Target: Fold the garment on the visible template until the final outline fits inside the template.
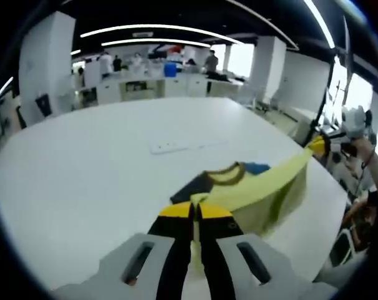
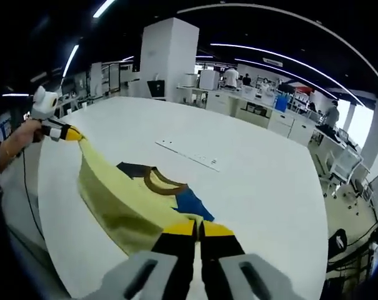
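A pale yellow garment (image 1: 263,194) with a brown collar (image 1: 226,175) and dark blue sleeves is lifted off the white table (image 1: 82,169), stretched between both grippers. My left gripper (image 1: 195,212) is shut on one edge of the yellow fabric. In the left gripper view the right gripper (image 1: 320,145) pinches the far end at the right. In the right gripper view my right gripper (image 2: 198,228) is shut on the garment (image 2: 114,200), whose collar (image 2: 160,184) and blue sleeve (image 2: 190,203) lie on the table (image 2: 257,187); the left gripper (image 2: 64,132) holds the far end.
A white strip (image 1: 170,147) lies flat on the table beyond the garment, also visible as the strip (image 2: 189,154) in the right gripper view. A person's hand (image 1: 367,153) shows at the table's edge. Desks, pillars and people stand in the background.
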Action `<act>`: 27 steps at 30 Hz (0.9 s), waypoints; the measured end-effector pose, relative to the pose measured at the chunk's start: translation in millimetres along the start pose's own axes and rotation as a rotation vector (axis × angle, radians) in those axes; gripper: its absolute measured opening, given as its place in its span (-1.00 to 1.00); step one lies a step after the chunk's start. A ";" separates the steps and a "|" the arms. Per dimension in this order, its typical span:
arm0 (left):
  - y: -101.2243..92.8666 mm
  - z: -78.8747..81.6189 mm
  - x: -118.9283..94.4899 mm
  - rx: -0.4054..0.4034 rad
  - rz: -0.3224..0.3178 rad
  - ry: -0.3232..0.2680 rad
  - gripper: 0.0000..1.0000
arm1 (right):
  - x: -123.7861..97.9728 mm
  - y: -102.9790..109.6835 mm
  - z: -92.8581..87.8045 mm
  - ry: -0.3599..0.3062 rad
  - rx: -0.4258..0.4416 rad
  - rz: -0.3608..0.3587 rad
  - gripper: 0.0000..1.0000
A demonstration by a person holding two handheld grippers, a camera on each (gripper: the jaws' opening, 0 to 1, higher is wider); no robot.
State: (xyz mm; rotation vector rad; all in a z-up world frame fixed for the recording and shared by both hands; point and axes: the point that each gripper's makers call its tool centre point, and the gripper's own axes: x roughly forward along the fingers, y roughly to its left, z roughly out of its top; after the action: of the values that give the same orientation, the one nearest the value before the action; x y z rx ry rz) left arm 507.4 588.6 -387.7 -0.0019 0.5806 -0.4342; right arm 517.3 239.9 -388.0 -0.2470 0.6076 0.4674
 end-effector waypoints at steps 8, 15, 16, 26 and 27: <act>17.9 10.9 22.1 -0.024 0.026 -0.046 -1.00 | 17.6 -5.7 4.8 -0.007 -0.010 -0.005 -1.00; 24.0 19.3 42.6 -0.018 0.063 -0.083 -1.00 | 32.7 -13.5 10.0 -0.011 -0.011 -0.008 -1.00; 23.4 18.8 44.1 -0.020 0.067 -0.084 -1.00 | 33.9 -14.1 10.8 -0.013 -0.011 -0.009 -1.00; 37.4 17.7 72.1 -0.059 0.110 -0.121 -1.00 | 67.6 -27.7 10.9 -0.013 0.028 -0.016 -1.00; 38.1 17.6 74.8 -0.061 0.112 -0.122 -1.00 | 70.3 -29.8 10.2 -0.013 0.035 -0.019 -1.00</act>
State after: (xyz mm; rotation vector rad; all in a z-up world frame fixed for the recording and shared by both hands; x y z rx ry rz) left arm 587.8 591.5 -417.3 -0.0540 0.4711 -0.3054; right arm 587.6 242.1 -419.4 -0.2165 0.6001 0.4395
